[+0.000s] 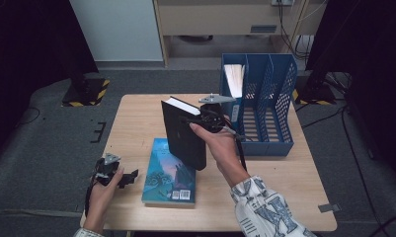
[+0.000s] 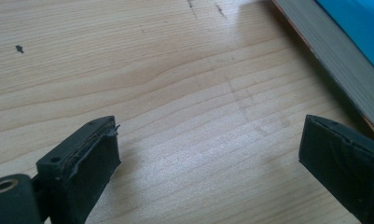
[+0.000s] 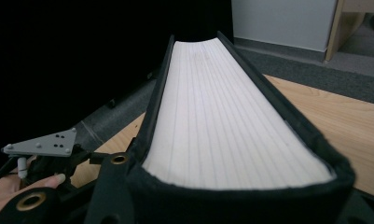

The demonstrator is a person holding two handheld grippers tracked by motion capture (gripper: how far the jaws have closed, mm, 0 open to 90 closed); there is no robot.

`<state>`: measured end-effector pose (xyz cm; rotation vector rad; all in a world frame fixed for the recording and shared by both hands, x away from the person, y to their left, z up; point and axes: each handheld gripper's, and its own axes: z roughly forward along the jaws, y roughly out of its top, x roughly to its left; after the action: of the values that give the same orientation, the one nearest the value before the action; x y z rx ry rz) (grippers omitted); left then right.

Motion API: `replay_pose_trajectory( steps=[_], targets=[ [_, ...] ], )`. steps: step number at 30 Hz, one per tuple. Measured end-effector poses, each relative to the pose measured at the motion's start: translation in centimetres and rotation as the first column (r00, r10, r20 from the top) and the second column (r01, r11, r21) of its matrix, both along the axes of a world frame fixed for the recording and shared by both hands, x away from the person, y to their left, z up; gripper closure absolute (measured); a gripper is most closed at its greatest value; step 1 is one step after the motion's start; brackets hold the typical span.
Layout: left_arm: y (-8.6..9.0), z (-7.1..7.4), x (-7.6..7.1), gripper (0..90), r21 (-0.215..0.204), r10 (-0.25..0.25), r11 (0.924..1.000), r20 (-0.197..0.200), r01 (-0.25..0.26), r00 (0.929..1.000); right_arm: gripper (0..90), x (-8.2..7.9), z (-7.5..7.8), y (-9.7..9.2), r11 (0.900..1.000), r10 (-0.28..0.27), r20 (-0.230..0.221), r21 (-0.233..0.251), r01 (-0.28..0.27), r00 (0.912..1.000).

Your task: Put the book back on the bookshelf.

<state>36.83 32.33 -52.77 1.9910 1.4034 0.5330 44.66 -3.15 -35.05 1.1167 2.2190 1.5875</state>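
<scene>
No word, brand or number can be read in these pictures. On the back cover of the blue book [image 1: 169, 173], which lies flat in the lower middle of the high view, there is a small white patch near the bottom edge that is probably a barcode, but its digits are too small to read. The yellow and black warning stripes [image 1: 102, 92] on a dark base at the upper left carry no letters.

Each gripper, left gripper [image 1: 129, 177] and right gripper [image 1: 198, 121], is black, carries a grey three-cornered plate with dark screws, and trails a black cable. Brass-coloured eyelets mark the jaw bases. The right sleeve [image 1: 264, 207] is white, patterned blue-grey.
</scene>
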Motion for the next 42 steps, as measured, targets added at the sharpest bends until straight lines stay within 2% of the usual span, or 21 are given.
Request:
replay_pose_trajectory(
  steps=[10,16,18,23,28,30,42],
  targets=[
    [-0.2,-0.4,0.1,4.3,-0.006,0.002,1.0,-0.017,-0.002,0.9999,52.7,0.0,0.3,-0.6,0.9997,-0.017,0.008,-0.014,0.017,0.9998],
    [-0.2,-0.5,0.2,1.9,-0.012,0.008,0.9999,-0.009,-0.008,0.9999,52.7,-0.4,0.4,-1.1,0.9999,-0.01,0.012,-0.014,0.01,0.9999],
    [-0.2,-0.6,0.2,1.7,0.004,0.003,1.0,-0.005,-0.003,1.0,52.7,-0.6,0.5,-1.3,0.9999,-0.004,0.016,-0.015,0.004,0.9999],
    [-0.4,-0.8,0.1,1.4,0.005,0.015,0.9999,0.012,-0.015,0.9998,52.7,-1.1,0.4,-1.9,0.9998,0.001,0.027,-0.019,0.0,0.9996],
    [-0.4,-0.9,0.1,1.1,0.034,0.007,0.9994,0.013,-0.007,0.9999,52.8,-1.7,0.4,-2.7,0.9999,0.009,0.03,-0.011,-0.009,0.9995],
    [-0.4,-0.9,0.1,1.0,0.034,0.007,0.9994,0.013,-0.008,0.9999,52.8,-2.0,0.5,-2.9,0.9998,0.01,0.035,-0.017,-0.009,0.9993],
    [-0.5,-0.9,0.2,0.0,0.036,0.009,0.9993,0.011,-0.009,0.9999,52.7,-3.7,-0.1,-6.4,0.9993,-0.03,0.029,0.025,0.029,0.9991]
  ],
)
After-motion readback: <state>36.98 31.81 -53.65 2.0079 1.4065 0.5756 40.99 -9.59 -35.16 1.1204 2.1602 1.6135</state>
